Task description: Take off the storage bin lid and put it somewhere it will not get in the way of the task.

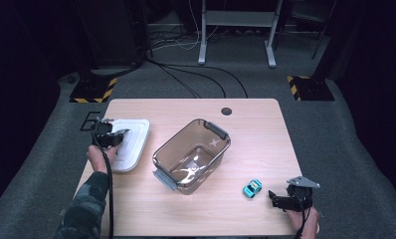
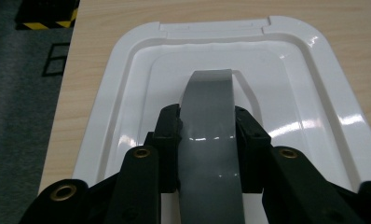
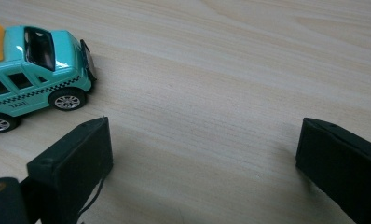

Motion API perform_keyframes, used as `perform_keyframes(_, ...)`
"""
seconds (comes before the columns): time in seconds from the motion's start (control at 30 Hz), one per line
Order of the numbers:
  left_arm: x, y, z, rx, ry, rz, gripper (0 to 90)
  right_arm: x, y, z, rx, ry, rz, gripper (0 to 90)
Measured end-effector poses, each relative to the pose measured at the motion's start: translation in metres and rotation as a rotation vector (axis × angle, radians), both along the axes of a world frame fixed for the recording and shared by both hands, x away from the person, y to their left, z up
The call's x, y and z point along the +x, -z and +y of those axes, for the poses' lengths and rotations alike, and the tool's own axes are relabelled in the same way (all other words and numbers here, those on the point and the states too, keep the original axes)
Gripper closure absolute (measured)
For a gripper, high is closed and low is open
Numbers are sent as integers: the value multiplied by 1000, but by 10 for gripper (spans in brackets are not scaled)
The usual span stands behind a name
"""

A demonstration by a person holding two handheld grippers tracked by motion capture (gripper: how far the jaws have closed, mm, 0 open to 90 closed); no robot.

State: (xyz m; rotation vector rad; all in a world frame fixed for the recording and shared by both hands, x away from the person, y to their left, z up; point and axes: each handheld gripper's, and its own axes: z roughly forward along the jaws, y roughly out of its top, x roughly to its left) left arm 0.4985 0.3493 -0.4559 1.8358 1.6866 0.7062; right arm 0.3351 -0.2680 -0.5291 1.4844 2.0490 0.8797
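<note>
- Black jaws of the left gripper (image 2: 207,140) stand clamped on the grey handle (image 2: 208,126) of the white lid (image 2: 314,60), one pad against each side of the handle, as the left gripper view shows.
- White lid lies flat on the wooden table (image 1: 255,124), just to the left of the clear bin (image 1: 192,154), close beside it but not touching it.
- From the high view, the left gripper (image 1: 109,135) sits over the lid's (image 1: 136,130) near half, with the person's left hand (image 1: 99,155) behind it at the lid's near left edge.
- Clear bin stands upright at the middle of the table, set at a slant, with a grey latch at its far right end and another at its near left end; nothing lies inside it.
- Toy taxi (image 1: 252,187), teal with an orange roof sign, stands on its wheels to the near right of the bin, well apart from it.
- Right gripper (image 1: 280,200) rests near the table's front edge, to the right of the taxi and farther from the bin.
- Its jaws stand wide apart with bare table between them in the right gripper view, and the taxi (image 3: 32,77) lies just beyond the left-hand jaw, not touched.
- Round dark hole (image 1: 226,111) sits in the tabletop behind the bin, near the far edge.
</note>
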Motion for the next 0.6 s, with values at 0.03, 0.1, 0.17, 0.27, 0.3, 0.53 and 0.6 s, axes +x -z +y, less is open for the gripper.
perform_keyframes(0.03,0,2,-1,5,6,7,671,0,0,0,1,1,0,30)
perform_keyframes(0.1,0,5,-1,-8,6,9,671,0,0,0,1,1,0,30)
perform_keyframes(0.17,1,12,-1,-27,-5,20,671,0,0,0,-1,-1,0,31)
perform_keyframes(0.27,1,17,0,-25,-8,23,671,0,0,0,0,-1,0,31)
perform_keyframes(0.3,1,19,0,-29,-8,23,671,0,0,0,0,-1,0,31)
perform_keyframes(0.53,3,31,1,-44,-15,35,668,0,0,0,0,-1,-1,31)
perform_keyframes(0.6,3,32,1,-44,-12,39,666,0,0,0,0,-1,0,31)
